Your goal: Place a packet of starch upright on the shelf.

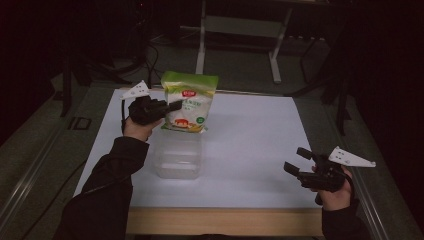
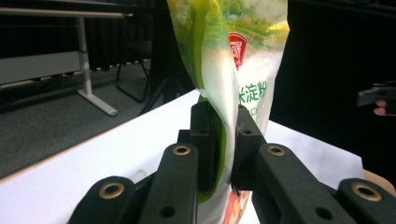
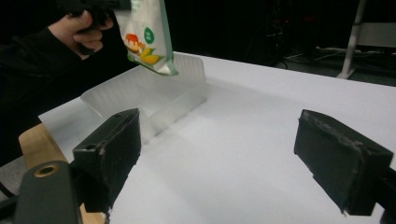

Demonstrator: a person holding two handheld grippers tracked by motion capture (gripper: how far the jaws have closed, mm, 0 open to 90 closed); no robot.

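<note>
— Two jaws of your left hand-held gripper [image 2: 223, 154] are clamped on one side edge of the green-and-white pouch [image 1: 189, 101], about halfway up it. Do you see that?

— Yes. Where does your pouch sit relative to the container?

— You hold it upright in the air, its bottom edge just over the far end of the clear plastic container [image 1: 178, 159]. In the right gripper view the pouch [image 3: 147, 35] hangs above the container's [image 3: 144, 100] far wall, not touching it as far as can be told.

— And what is inside your container?

— Nothing that you can make out through the clear walls; it stands open-topped on the white counter [image 1: 250, 145], near your left forearm.

— Your other hand?

— Your right hand-held gripper [image 1: 299, 161] is released, jaws spread wide with bare counter between them, well apart from pouch and container, near the counter's right front corner.
</note>
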